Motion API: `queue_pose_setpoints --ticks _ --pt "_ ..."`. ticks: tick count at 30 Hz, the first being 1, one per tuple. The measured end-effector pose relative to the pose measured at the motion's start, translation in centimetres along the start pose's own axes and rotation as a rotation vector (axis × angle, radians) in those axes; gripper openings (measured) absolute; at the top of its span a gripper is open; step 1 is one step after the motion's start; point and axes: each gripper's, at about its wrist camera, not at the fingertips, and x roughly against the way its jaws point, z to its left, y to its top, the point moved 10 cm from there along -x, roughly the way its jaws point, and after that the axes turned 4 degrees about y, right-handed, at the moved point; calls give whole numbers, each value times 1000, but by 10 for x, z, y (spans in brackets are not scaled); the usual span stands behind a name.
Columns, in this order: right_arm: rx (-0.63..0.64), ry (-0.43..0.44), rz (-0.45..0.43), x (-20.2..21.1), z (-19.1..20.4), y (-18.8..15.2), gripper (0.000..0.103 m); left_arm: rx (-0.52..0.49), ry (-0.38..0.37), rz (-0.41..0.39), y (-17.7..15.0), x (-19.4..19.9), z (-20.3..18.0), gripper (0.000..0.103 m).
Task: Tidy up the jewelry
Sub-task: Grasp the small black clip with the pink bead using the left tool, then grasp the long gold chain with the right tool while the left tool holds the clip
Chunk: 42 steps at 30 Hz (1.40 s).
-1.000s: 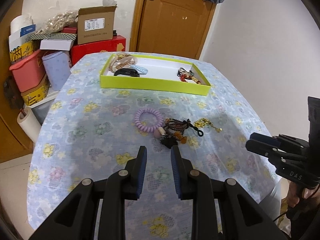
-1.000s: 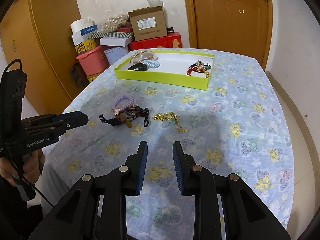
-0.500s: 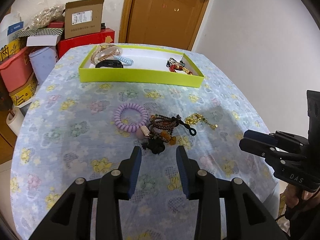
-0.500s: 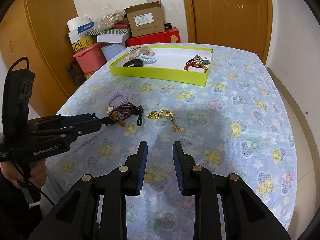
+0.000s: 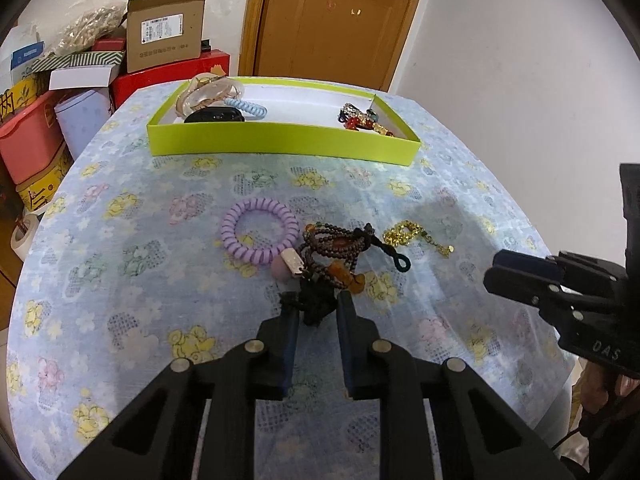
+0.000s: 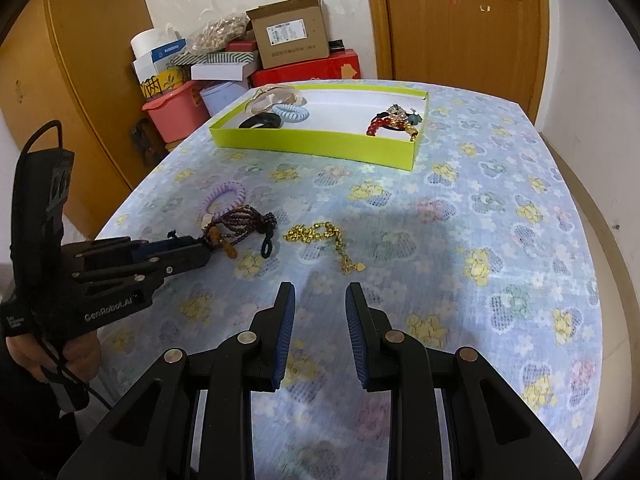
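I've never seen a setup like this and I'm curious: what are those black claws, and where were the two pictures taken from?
There is no robot. A person holds a two-finger gripper in each hand, each with a wide-angle camera looking along its fingers. One picture is from the left gripper, the other from the right gripper. On the table lie a purple hair tie, a beaded bracelet, a gold chain and a green tray holding more pieces. The left jaws have just been closing with the bracelet's black tassel between them; whether they pinch it yet I cannot tell. The right gripper is open and empty.
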Motion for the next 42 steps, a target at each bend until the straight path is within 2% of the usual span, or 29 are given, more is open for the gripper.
queue_pose_setpoints --ticks 13,19,26,31,32,34,35,37,42 --pt "75 -11 15 -33 -8 17 32 42 -12 -41 -2 22 15 15" --pt "141 -4 38 -48 0 21 32 67 -3 -57 0 31 25 15" --pt "203 -7 54 -61 7 26 38 60 -8 -69 3 35 24 15" --pt "208 -23 53 -64 7 29 38 55 -10 -69 1 36 23 15" --pt "207 -27 52 -64 7 29 37 56 -10 -69 1 36 23 15" --pt "204 -30 51 -64 7 30 26 56 -11 -69 1 36 23 15" --pt "203 -31 52 -64 7 30 16 56 -10 -69 1 36 22 15" --pt "204 -33 54 -65 7 30 5 55 -12 -68 1 36 22 15" --pt "187 -25 53 -63 8 28 5 55 -11 -69 1 36 22 15"
